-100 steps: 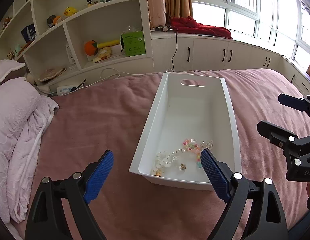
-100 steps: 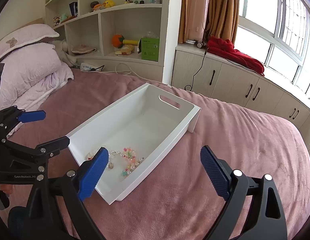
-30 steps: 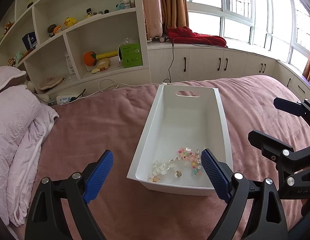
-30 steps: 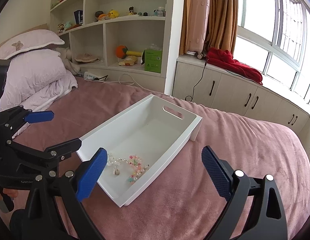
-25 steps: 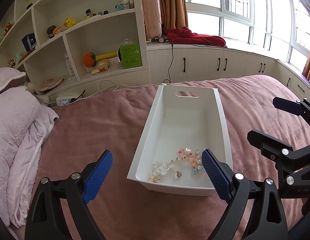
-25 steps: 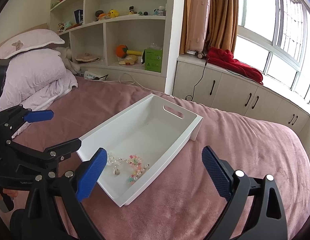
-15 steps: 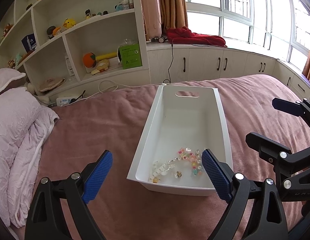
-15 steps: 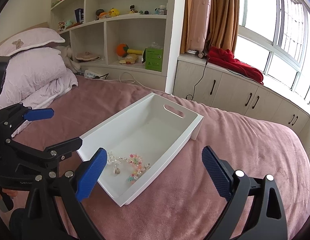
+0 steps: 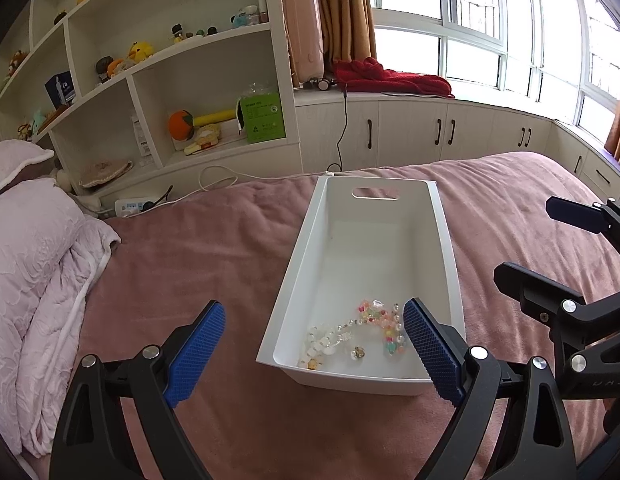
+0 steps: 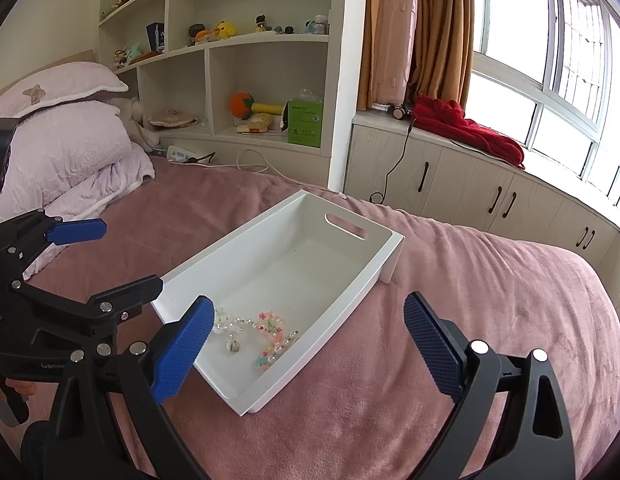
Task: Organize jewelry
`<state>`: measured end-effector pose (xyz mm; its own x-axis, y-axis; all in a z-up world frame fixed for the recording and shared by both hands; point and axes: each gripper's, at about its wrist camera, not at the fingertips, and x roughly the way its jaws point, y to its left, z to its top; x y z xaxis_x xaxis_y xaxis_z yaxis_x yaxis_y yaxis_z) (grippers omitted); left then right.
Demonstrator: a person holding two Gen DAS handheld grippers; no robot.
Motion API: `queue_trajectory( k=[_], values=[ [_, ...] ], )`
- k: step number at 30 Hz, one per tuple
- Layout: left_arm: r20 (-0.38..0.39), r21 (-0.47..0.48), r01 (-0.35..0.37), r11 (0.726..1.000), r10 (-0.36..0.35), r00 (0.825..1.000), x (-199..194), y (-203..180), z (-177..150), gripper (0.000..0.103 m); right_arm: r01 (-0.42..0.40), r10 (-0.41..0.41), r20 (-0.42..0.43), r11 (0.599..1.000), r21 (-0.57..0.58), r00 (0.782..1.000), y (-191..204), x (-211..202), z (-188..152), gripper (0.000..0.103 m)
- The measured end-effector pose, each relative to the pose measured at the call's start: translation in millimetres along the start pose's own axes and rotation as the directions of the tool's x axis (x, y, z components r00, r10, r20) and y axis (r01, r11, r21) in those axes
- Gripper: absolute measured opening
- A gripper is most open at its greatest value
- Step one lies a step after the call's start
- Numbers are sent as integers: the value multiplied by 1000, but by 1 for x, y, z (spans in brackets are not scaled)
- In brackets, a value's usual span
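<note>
Bed (image 9: pixel 229 248) sagging softly under white bin (image 9: pixel 446 264). Beads (image 9: pixel 366 328) lying at bin's near end. Left gripper (image 9: pixel 314 346) and right gripper (image 10: pixel 310 338) hovering released, empty. Risk: strands tangling, bin tipping.

The left gripper (image 9: pixel 314 346) hangs with its jaws spread wide, the two blue-padded fingers (image 9: pixel 195 346) angled outward from black arms that converge toward the camera at the near edge. Nothing sits between the pads. The right gripper (image 10: pixel 307 346) is likewise spread wide, its blue pads (image 10: pixel 428 344) far apart and gripping nothing. Each gripper shows in the other's view: the right one enters the left wrist view from the right edge, seen side-on, and the left one enters the right wrist view from the left edge. Both point forward and slightly downward, held side by side and apart.
</note>
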<state>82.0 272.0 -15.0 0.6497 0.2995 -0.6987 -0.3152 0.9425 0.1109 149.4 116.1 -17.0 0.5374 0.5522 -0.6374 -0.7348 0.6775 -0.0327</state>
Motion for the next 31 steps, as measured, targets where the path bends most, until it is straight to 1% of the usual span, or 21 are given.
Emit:
queue_trajectory(
  k=[13,18,24,31],
  values=[
    [3,7,4,1000,-4,1000,0,-2,1,92,1,-1,-2,1000,3,1000,1,1,0,95],
    [0,24,-11,1000,11,1000,1,-3,2,92,1,-1,-4,1000,-1,1000,2,2,1,95],
    [-1,24,-9,1000,9,1000,2,-1,3,92,5,-5,-4,1000,-7,1000,3,2,1,95],
    [-10,-19,-7,1000,7,1000,4,7,1,92,7,-7,-5,1000,-9,1000,6,3,1,95]
  ],
)
